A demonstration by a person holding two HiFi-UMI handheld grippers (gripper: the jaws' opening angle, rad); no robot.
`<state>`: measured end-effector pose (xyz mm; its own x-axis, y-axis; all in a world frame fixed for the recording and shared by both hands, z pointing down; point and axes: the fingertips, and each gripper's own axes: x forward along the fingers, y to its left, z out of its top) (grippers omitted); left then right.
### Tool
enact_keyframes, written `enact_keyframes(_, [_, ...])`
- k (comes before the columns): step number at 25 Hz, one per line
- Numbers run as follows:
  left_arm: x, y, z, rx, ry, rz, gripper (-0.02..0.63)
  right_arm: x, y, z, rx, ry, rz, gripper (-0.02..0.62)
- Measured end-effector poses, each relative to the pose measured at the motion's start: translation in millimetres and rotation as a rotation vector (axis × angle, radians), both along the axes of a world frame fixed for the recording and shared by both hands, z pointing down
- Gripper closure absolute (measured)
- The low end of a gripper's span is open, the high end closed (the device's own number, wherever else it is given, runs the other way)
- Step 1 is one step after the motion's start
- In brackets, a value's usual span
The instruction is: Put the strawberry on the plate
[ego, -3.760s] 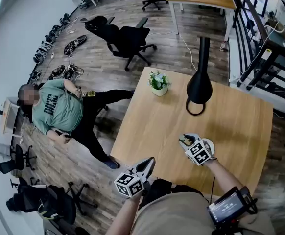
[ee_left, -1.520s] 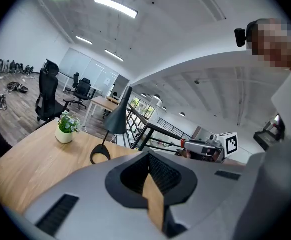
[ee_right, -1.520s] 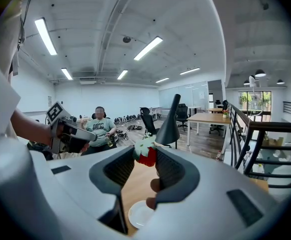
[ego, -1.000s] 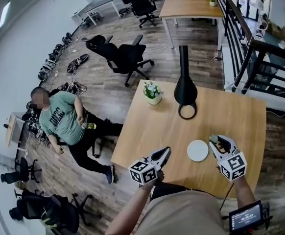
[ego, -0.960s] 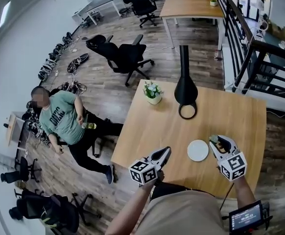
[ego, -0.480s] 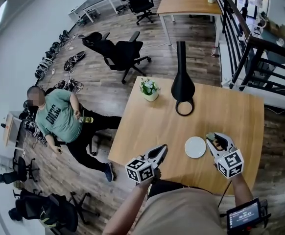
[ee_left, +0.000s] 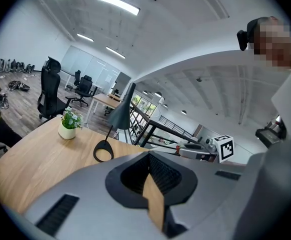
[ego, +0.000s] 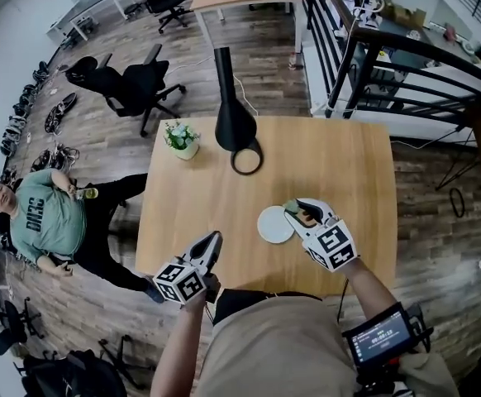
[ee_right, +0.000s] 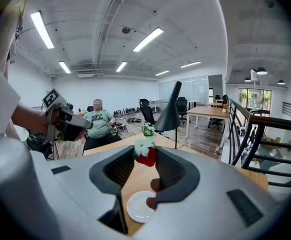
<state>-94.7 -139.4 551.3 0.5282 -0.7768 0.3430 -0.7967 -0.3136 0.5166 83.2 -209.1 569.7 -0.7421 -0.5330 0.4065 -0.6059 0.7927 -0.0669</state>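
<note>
From my feed, the wooden tabletop [ego: 340, 172] fills the middle, with a black lamp [ego: 234, 122] standing at its far side. My left tool [ego: 213, 240] hangs over the near edge, jaws pressed together on nothing. My right tool [ego: 300, 211] hovers just right of the white plate [ego: 273, 225], pinching the red strawberry [ee_right: 147, 155] between its pads. The fruit is off the tabletop, at the plate's rim and not on the plate.
</note>
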Motion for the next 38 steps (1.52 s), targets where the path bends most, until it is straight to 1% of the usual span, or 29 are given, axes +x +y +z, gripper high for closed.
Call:
enact_keyframes(3, [-2, -7, 1, 0.003, -0.017, -0.003, 0.603, -6, -5, 15, -0.008, 0.023, -0.014, 0.459])
enact_keyframes(8, [6, -11, 18, -0.017, -0.033, 0.013, 0.603, -1, -6, 55, -0.054, 0.083, -0.015, 0.459])
enact_keyframes(12, [8, -7, 33, -0.053, -0.044, 0.025, 0.603, -4, -3, 99, -0.115, 0.136, -0.018, 0.459])
enact_keyframes(16, [9, -6, 44, -0.079, -0.058, 0.029, 0.603, -4, -2, 149, -0.197, 0.200, -0.020, 0.459])
enact_keyframes(20, [5, 2, 55, -0.109, -0.083, 0.022, 0.603, -13, 3, 186, -0.235, 0.268, -0.054, 0.459])
enact_keyframes(23, [-1, 3, 68, -0.127, -0.086, 0.016, 0.603, -19, 5, 228, -0.285, 0.328, -0.066, 0.459])
enact_keyframes(28, [-3, 4, 76, -0.142, -0.102, 0.002, 0.603, -23, 6, 279, -0.348, 0.391, -0.080, 0.459])
enact_keyframes(34, [-12, 9, 80, -0.160, -0.099, -0.017, 0.603, -35, 14, 322, -0.409, 0.472, -0.100, 0.457])
enact_keyframes(38, [-16, 15, 81, -0.174, -0.097, -0.034, 0.603, -39, 16, 336, -0.415, 0.511, -0.117, 0.457])
